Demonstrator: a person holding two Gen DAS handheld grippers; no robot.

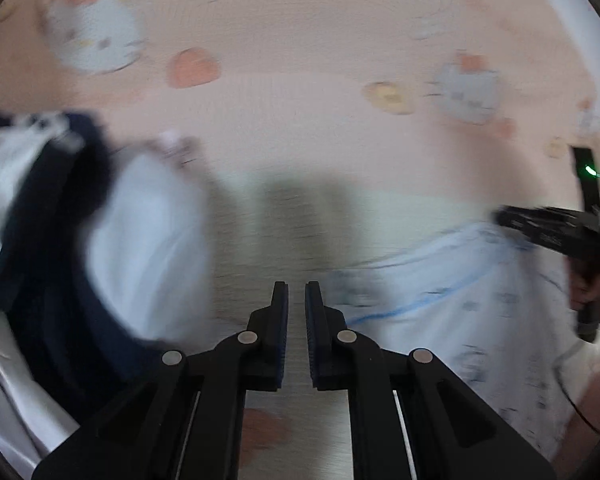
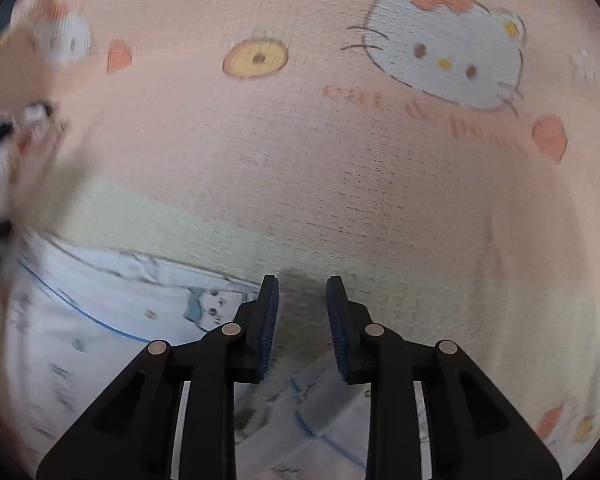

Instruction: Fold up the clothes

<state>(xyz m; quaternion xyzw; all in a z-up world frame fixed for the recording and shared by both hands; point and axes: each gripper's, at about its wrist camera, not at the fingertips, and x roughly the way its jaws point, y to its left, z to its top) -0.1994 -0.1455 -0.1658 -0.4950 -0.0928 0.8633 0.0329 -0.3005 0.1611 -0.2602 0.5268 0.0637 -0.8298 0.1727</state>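
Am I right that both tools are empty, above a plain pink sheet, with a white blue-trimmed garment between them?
Not quite: the sheet is not plain but printed with cartoon cats, as the right wrist view shows. Both the left tool and right tool are empty, with the garment between.

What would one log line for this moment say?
left tongs: open, empty | right tongs: open, empty | white printed garment: lying on pink sheet, ungrasped

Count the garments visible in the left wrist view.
2. A navy and white garment lies bunched at the left. A white garment with blue trim lies at the right, below the right gripper. More may sit beyond the frame edges.
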